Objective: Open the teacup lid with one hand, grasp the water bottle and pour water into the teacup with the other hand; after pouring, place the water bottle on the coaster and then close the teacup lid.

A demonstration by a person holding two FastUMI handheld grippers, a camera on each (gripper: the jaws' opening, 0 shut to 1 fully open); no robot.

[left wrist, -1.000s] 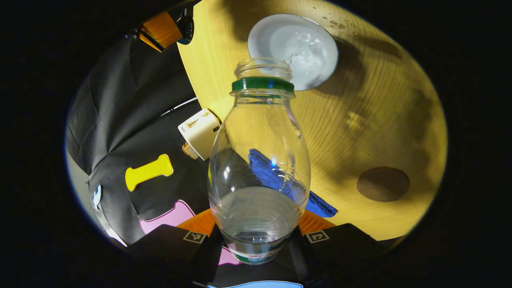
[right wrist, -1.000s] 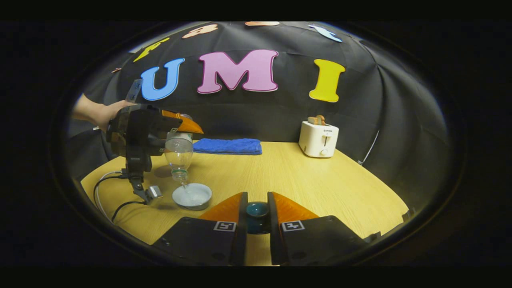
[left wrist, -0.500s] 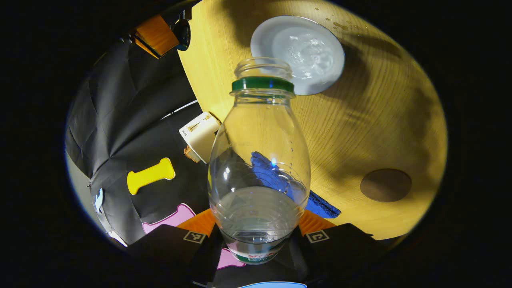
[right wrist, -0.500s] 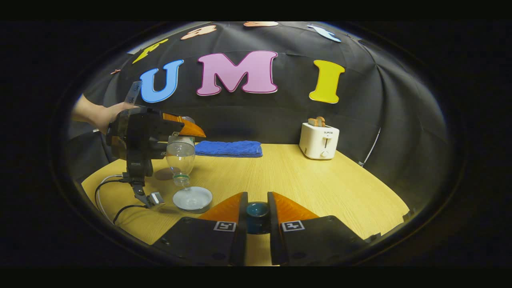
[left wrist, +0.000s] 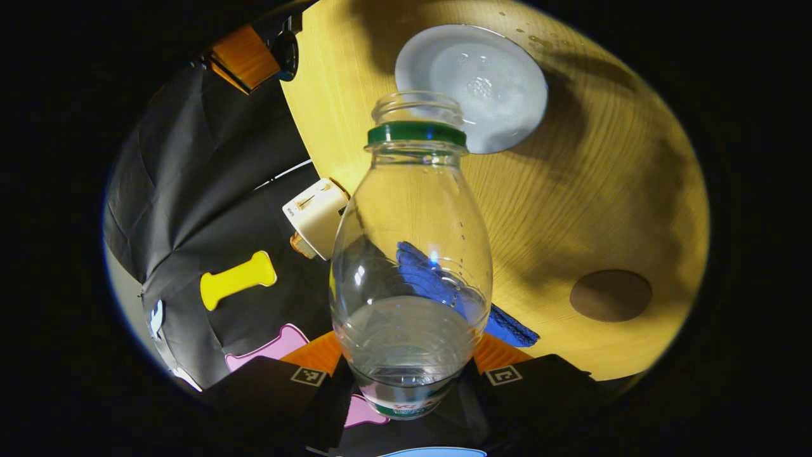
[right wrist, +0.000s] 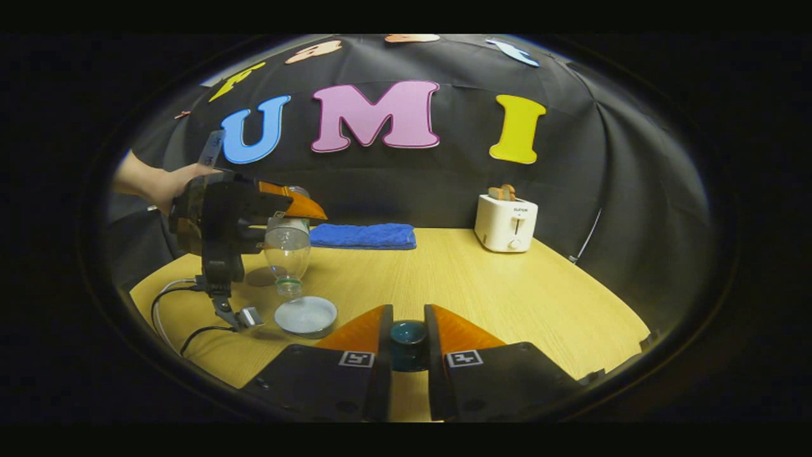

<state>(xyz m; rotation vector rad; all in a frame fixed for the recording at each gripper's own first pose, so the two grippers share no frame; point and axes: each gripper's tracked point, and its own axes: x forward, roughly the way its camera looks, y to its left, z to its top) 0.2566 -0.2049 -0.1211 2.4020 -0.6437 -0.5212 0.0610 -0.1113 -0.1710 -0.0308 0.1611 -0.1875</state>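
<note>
clear water bottle (left wrist: 411,266) mouth-down above water-filled white teacup (left wrist: 472,86)

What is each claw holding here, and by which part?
Left claw: the water bottle, gripped near its base, mouth pointing down toward the teacup. Right claw: the teacup lid, by its knob.

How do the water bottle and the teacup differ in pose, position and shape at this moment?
The water bottle hangs mouth-down in the air, clamped by the left gripper; the teacup sits upright on the table. The water bottle is tall, narrow-necked and clear; the teacup is low, wide and pale. The water bottle's mouth sits just above the teacup's open top. Both are uncovered and hold water.
</note>
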